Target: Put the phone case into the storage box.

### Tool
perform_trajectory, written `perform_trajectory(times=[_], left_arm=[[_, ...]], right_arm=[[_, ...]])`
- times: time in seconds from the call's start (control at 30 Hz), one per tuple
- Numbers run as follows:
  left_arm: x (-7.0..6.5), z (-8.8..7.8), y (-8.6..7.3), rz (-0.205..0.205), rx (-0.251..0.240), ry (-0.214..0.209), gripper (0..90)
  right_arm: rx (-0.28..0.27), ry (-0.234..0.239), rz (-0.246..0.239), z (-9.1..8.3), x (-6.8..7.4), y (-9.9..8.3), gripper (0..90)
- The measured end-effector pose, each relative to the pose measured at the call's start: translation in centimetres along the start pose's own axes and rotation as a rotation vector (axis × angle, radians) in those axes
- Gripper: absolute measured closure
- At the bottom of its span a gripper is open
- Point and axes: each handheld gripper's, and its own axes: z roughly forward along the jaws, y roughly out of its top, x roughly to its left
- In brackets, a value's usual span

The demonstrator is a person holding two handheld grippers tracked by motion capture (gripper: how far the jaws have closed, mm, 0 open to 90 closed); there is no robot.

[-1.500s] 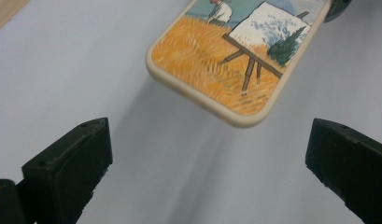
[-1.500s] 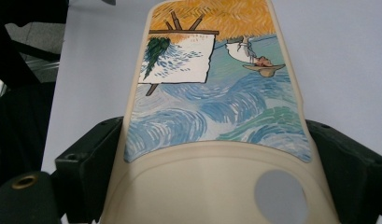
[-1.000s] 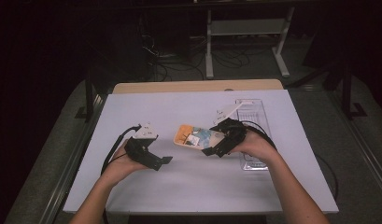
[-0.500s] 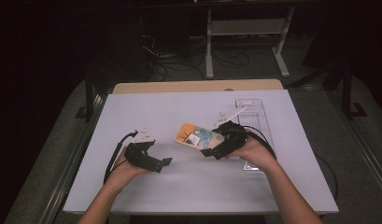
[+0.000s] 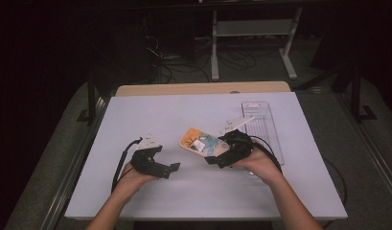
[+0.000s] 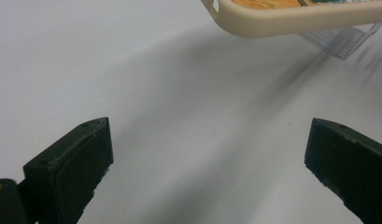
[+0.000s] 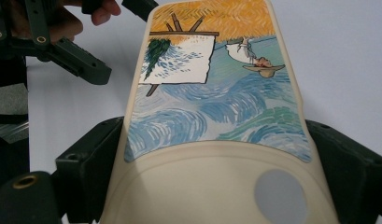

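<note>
A cream phone case (image 5: 202, 143) (image 7: 216, 107) printed with blue waves, an orange sky and an easel is held above the white table (image 5: 184, 120). My right gripper (image 5: 213, 157) (image 7: 212, 163) is shut on its near end, one jaw on each long side. My left gripper (image 5: 170, 168) (image 6: 205, 154) rests low over the table at the left, open, with nothing between its jaws. The case's cream edge (image 6: 291, 18) hangs just beyond it in the left gripper view. The left gripper (image 7: 62, 51) and its hand also show at the upper left of the right gripper view.
A clear plastic tray (image 5: 261, 125) lies on the table at the right, behind my right hand; a corner of the tray (image 6: 340, 39) shows under the case. Black cables trail from both grippers. Beyond the table's far edge stand a white rack and tangled cables on the floor.
My right gripper has carried the phone case a little left and toward the person, away from the clear tray. My left gripper has hardly moved.
</note>
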Motion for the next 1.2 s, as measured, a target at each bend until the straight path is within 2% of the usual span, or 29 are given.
perform_trajectory(times=[0.1,0.13,0.27,0.4,0.47,0.57,0.63,0.8,0.87,1.03,1.07,1.2], left_arm=[[0.1,0.0,-0.2,-0.023,-0.021,0.000,0.8],[0.3,-0.1,-0.2,-0.008,-0.012,-0.001,0.7],[0.4,-0.1,-0.6,-0.005,-0.021,-0.006,0.7],[0.4,0.1,-0.6,0.025,-0.027,-0.016,0.7],[0.4,0.2,-0.6,0.039,-0.034,-0.003,0.7],[0.3,0.3,-0.6,0.083,-0.032,0.003,0.7],[0.1,0.3,-0.6,0.115,-0.038,0.005,0.7],[0.0,0.2,-0.5,0.145,-0.069,0.007,0.7],[-0.1,0.2,-0.5,0.166,-0.070,0.018,0.7],[-0.3,0.2,-0.6,0.180,-0.086,0.023,0.7],[-0.3,0.2,-0.5,0.193,-0.078,0.030,0.7],[-0.4,0.3,-0.6,0.222,-0.085,0.049,0.7]], right_arm=[[0.001,0.002,0.002,0.4,0.1,-0.1,10.5],[0.005,0.000,0.001,0.5,0.0,-0.1,10.5],[0.013,0.001,0.005,1.0,0.1,-0.2,10.4],[0.010,-0.005,0.012,1.2,0.1,-0.4,10.5],[0.000,-0.018,0.015,1.2,0.0,-0.4,10.5],[-0.009,-0.017,0.029,1.0,0.1,-0.3,10.5],[-0.021,-0.018,0.019,0.8,0.1,-0.3,10.5],[-0.021,-0.016,0.022,0.7,-0.3,-0.3,10.4],[-0.028,-0.012,0.019,0.8,-0.5,-0.4,10.5],[-0.034,-0.011,0.016,0.8,-0.6,-0.3,10.5],[-0.033,-0.010,0.019,0.8,-0.6,-0.3,10.5],[-0.016,-0.002,0.018,1.0,-0.7,-0.4,10.5]])
